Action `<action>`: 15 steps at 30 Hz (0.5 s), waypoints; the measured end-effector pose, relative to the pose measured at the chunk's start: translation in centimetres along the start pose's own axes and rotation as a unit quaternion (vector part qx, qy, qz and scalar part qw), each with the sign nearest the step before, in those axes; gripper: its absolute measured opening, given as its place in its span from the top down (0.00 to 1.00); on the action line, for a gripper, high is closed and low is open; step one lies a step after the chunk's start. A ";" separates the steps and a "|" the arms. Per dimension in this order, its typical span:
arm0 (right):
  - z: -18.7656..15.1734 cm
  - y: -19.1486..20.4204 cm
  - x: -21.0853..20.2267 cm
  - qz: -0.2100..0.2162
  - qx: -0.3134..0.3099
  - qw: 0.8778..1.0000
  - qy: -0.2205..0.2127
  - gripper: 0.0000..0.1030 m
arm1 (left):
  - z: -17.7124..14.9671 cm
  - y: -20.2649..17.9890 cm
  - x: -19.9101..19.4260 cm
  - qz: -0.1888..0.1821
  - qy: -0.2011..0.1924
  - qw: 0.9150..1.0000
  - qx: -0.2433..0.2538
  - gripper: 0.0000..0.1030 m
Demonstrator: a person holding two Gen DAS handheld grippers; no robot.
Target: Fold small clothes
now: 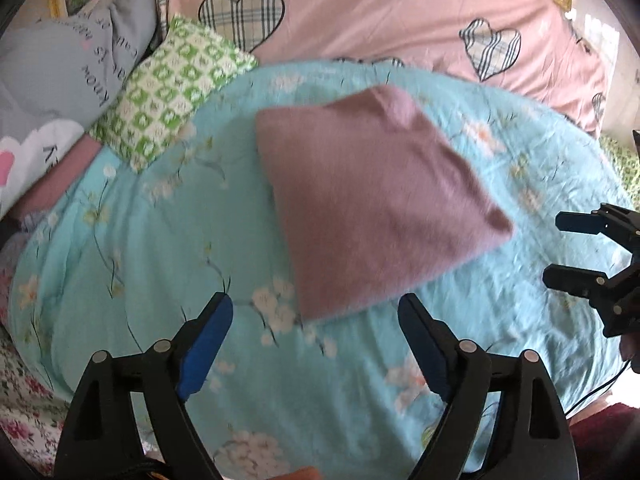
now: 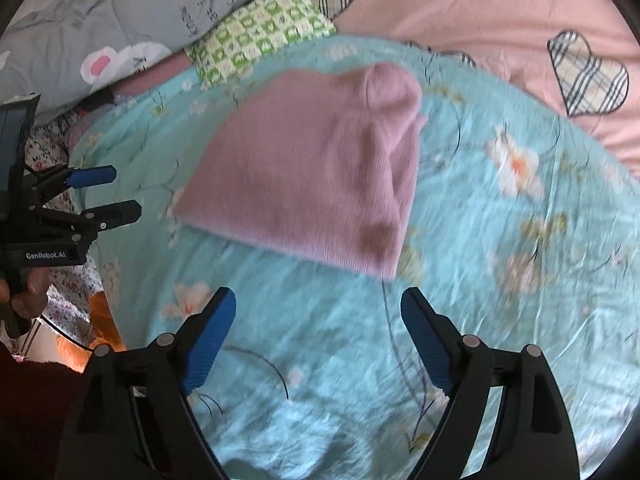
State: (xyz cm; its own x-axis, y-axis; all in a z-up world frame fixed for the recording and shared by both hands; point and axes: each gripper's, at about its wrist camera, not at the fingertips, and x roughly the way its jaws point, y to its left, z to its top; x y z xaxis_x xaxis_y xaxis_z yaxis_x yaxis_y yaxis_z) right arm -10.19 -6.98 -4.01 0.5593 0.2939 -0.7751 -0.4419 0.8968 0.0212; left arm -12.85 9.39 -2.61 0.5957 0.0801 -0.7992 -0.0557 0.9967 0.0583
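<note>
Covering most of both views, the turquoise floral quilt (image 1: 140,240) lies spread over the bed, wrinkled, printed with pale blossoms and thin dark stems. Behind it, a pink duvet with plaid hearts (image 1: 380,12) runs along the far side. Far left: a grey printed pillow (image 1: 56,68), lettering on it, too blurred to read. Against that pillow leans a green-and-white checked cushion (image 1: 168,88), one corner resting on the quilt's edge.

Task item: mauve ribbed garment (image 2: 316,172), already folded into a compact, roughly four-sided packet, lying flat on the quilt near its middle. One rounded fold bulges at the far end. Nothing touches it; both views are somewhat motion-blurred.

My left gripper (image 1: 316,312): jaws spread wide, blue pads facing each other, nothing between them, near corner of the garment just ahead of the tips. In the right wrist view it sits at the left edge, well apart from the garment, my fingers (image 2: 28,296) wrapped under its handle.

My right gripper (image 2: 318,308): jaws likewise spread, empty, above bare quilt, just short of the garment's near edge. Seen from the left wrist, it sits at the far right, clear of the cloth.
</note>
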 end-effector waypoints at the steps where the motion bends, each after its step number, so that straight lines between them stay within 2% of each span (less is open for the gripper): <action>1: 0.4 0.0 -0.3 0.002 0.001 1.000 -0.006 0.14 | 0.3 0.0 0.1 -0.005 -0.001 1.000 0.003 0.11; 3: 1.0 0.0 -0.2 0.005 -0.001 1.000 -0.010 0.09 | 0.4 -0.3 0.7 -0.004 0.002 1.000 0.009 0.10; 6: 1.5 0.3 0.8 0.008 -0.010 1.000 -0.001 0.08 | 0.2 -0.7 2.2 -0.008 0.023 1.000 0.010 0.10; 9: 1.7 0.1 2.4 0.004 -0.014 1.000 0.015 0.08 | -0.2 -0.9 3.3 -0.017 0.028 0.999 0.005 0.10; 15: 2.0 -0.7 3.8 -0.003 0.007 1.000 0.014 0.08 | 0.0 -0.3 4.1 -0.006 0.005 1.000 -0.021 0.10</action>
State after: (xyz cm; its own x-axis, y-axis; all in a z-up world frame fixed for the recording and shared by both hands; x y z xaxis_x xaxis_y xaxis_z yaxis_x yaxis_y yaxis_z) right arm -6.36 -5.83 -5.73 0.5419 0.2794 -0.7926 -0.4285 0.9032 0.0254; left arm -10.43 9.38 -5.93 0.5884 0.0684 -0.8057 -0.0830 0.9963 0.0239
